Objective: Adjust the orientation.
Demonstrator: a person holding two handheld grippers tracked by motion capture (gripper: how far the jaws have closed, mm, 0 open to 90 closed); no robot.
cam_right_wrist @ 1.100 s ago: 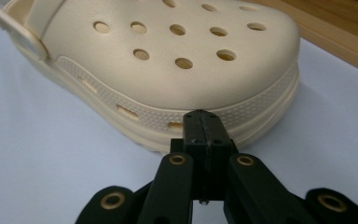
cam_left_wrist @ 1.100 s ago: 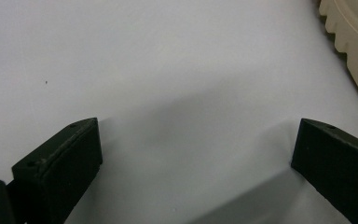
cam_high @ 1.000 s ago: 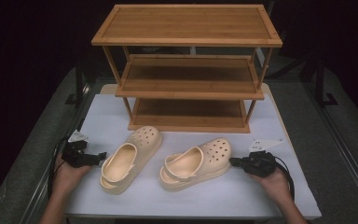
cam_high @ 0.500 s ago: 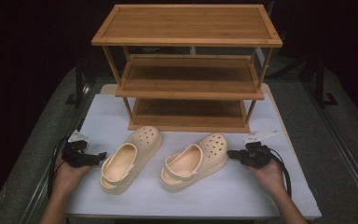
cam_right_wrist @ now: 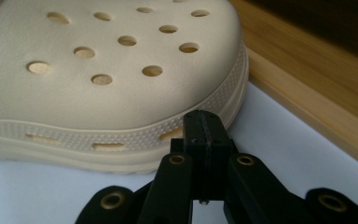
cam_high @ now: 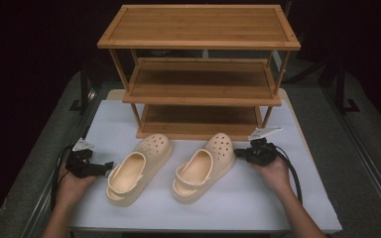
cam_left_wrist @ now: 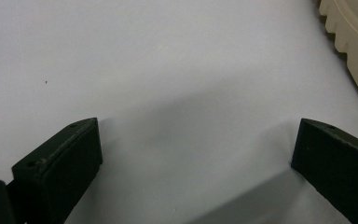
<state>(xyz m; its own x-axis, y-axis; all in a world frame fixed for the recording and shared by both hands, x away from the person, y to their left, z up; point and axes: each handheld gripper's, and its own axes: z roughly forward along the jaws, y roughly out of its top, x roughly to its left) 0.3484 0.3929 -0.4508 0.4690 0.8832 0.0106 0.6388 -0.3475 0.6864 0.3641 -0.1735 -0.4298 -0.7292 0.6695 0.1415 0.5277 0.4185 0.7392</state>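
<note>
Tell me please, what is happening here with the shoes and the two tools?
A person holds a gripper in each hand at a table. The right gripper, jaws shut, has its tip at the toe side of the right clog, close to the wooden rack. The left gripper, jaws open with nothing between them, rests beside the left clog. Both clogs lie on the white table.

The table is viewed from above the person's side, forward and down, with the 3-tier rack at the far end. The sheet beside the left clog is seen close and low from the left gripper view. The right clog is seen from very near in the right gripper view, as is the rack's base.
</note>
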